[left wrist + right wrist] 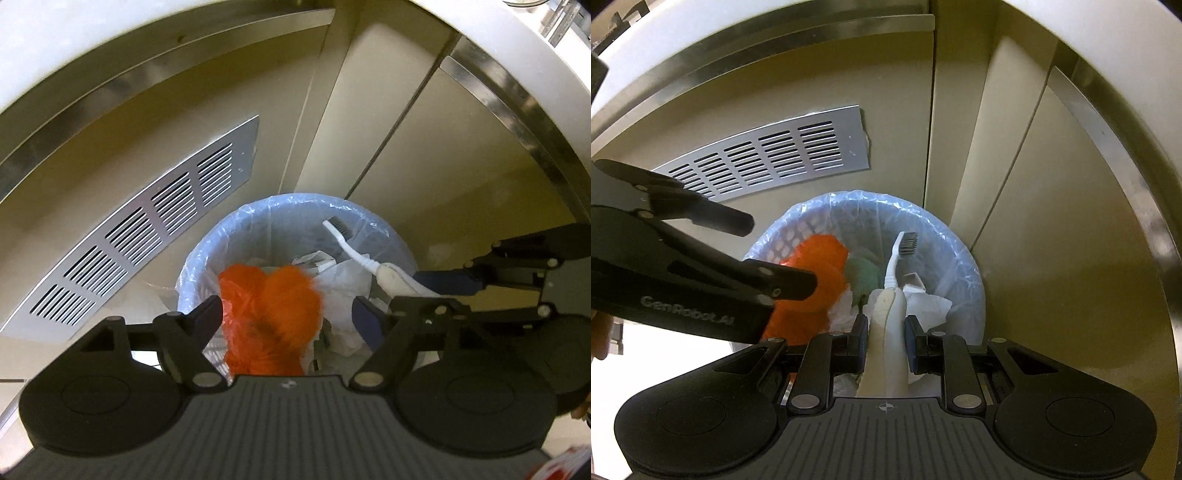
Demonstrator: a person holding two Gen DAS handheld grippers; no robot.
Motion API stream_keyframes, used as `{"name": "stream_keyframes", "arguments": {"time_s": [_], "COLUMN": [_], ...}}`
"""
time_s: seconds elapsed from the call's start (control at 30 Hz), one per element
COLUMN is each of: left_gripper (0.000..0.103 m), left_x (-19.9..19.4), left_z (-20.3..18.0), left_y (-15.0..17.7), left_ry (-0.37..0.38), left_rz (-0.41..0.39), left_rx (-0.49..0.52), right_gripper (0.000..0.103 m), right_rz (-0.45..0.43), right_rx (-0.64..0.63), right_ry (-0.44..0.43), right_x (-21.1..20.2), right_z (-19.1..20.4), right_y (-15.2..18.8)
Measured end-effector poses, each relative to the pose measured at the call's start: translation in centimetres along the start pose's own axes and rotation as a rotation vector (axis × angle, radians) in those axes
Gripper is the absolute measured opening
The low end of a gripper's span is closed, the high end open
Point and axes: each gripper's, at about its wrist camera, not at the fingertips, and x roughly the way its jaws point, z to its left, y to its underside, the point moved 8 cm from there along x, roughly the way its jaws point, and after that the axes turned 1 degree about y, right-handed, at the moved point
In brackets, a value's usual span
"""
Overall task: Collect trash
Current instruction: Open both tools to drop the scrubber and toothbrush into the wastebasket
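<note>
While my right tongs [885, 338] sit clamped on the handle of a white toothbrush [894, 273], its dark bristled head points away from me, straight ahead of the fingertips and out over the open mouth of the bin [964, 258]. From the left wrist view the same toothbrush [354, 251] crosses in from the right, with the right tongs [436, 284] gripping its thick end just beyond my own right finger.

My left tongs [286, 317] stand wide apart with nothing between them. Directly ahead of the gap, blurred, lies an orange plastic bag [273, 317], inside the bin [199, 254] and near its closest rim. From the right wrist view the left tongs [783, 254] reach in from the left, their tips over that orange bag [816, 280].

Beyond the orange bag lie crumpled white paper [927, 306] and a pale green lump [863, 275]. A clear bag liner [871, 203] folds over the rim.

Farther off, past the bin, a slotted metal vent [768, 158] sits in a beige cabinet panel [897, 122].
</note>
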Motion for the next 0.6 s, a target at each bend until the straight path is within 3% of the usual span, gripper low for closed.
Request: {"name": "stream_keyframes", "arguments": {"time_s": [0.47, 0.6], "left_gripper": [0.074, 0.074], "left_x": [-2.3, -2.7], "left_z": [1.9, 2.2], "left_y": [1.6, 2.1], "left_ry": [-0.05, -0.058], "left_rz": [-0.004, -0.003], "left_rx": [-0.016, -0.022], "right_gripper": [0.021, 0.022], "right_rz": [-0.023, -0.041], "right_rx": [0.029, 0.093], "right_ry": [-0.029, -0.095], "right_x": [0.1, 0.1], "right_z": [0.6, 0.9], "right_y": [-1.0, -1.3]}}
